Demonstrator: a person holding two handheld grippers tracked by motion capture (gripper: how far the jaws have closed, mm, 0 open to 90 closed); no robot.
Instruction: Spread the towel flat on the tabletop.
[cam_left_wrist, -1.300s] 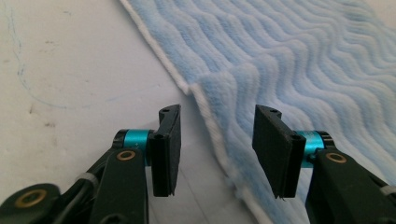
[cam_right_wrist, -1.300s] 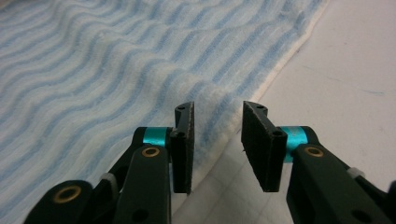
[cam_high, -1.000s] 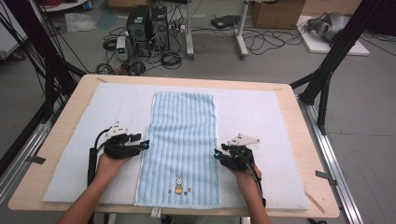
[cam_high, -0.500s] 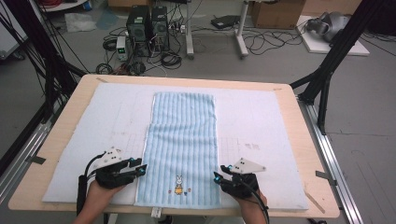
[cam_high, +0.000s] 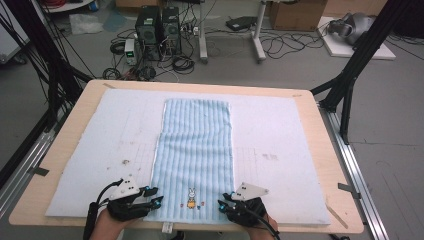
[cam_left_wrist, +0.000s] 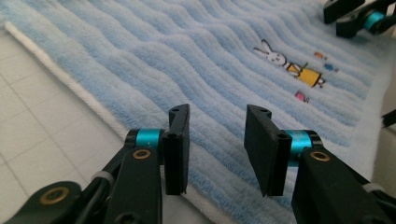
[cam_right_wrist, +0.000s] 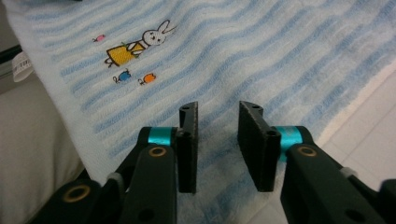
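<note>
A light blue striped towel (cam_high: 195, 150) lies flat and lengthwise on the white mat (cam_high: 90, 145), with a bunny picture (cam_high: 191, 198) near its front end. My left gripper (cam_high: 152, 197) sits low at the towel's front left corner. In the left gripper view its jaws (cam_left_wrist: 217, 112) stand apart over the towel's edge (cam_left_wrist: 140, 107), pinching nothing; they have just been closing. My right gripper (cam_high: 223, 202) is at the front right corner. Its jaws (cam_right_wrist: 218, 108) have also just been closing and still show a gap above the towel (cam_right_wrist: 261, 56).
The mat covers most of the wooden table (cam_high: 330, 150). The table's front edge runs just behind both hands. Black frame legs (cam_high: 350, 75) stand at the far right, and computers and cables (cam_high: 160, 25) lie on the floor beyond.
Both hands have drawn back along the towel's sides toward the table's front edge, ending at its front corners. Both pairs of jaws look narrower than before.
</note>
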